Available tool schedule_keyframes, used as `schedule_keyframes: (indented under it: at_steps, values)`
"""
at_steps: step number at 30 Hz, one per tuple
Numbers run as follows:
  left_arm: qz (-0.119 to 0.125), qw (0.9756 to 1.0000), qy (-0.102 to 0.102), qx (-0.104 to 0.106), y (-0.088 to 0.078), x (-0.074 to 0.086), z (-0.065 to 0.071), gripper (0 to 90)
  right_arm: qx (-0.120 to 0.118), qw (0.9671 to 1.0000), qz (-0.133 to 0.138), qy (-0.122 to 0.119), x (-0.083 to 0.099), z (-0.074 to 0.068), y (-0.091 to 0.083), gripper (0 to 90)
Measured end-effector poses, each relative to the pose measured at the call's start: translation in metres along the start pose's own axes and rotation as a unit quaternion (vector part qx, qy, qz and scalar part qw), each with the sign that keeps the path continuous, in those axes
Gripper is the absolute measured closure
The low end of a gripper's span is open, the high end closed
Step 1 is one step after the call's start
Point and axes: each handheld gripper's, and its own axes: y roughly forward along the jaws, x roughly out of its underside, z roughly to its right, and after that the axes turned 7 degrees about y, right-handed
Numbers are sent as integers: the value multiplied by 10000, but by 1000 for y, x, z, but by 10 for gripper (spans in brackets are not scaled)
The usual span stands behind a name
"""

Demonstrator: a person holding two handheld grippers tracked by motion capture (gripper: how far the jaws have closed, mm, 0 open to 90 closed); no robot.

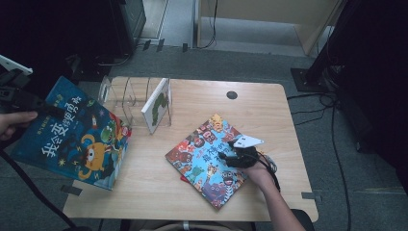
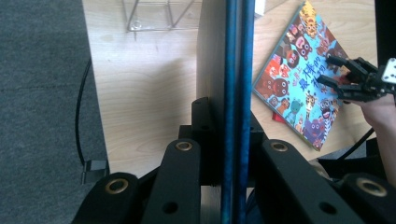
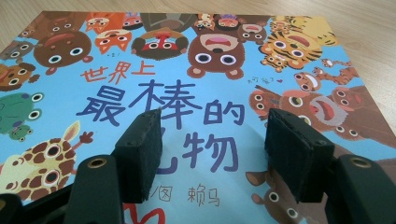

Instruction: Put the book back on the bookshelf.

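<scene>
Left gripper (image 2: 223,154) clamps blue book (image 2: 236,93), edge-on, cover hidden.

Light wood table (image 1: 159,187) sitting on grey carpet (image 1: 337,211), with a clear wire-divider book rack (image 1: 126,98) near the back left edge. One white picture book (image 1: 158,105) stands upright in it, and black cables (image 1: 332,120) trail off on the right.

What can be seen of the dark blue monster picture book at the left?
The dark blue book is a thin hardcover-looking picture book with an orange monster, a green creature and pale Chinese lettering on the cover. It is lifted and tilted over the table's left edge. The left gripper is shut on it; in the left gripper view its blue edge runs straight up between the jaws.
</scene>
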Motion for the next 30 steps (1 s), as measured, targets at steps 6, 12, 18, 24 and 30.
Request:
schedule_keyframes:
  at_steps: [6,12,18,24,30]
  values:
    - [-20,9999,-85,-101,1,-12,-5,832,-9,10000,0,5,0,0,0,375]
    - [-15,9998,-150,-137,4,-22,-9,833,-9,10000,1,3,0,0,0,375]
    - [24,9996,-240,-144,5,-31,-13,834,-17,10000,9,20,0,0,0,377]
    - [-34,9995,-250,-175,5,-39,-13,834,-16,10000,4,11,0,1,0,380]
    - [-31,9994,-262,-221,-3,-40,-13,834,-19,10000,0,22,0,1,0,384]
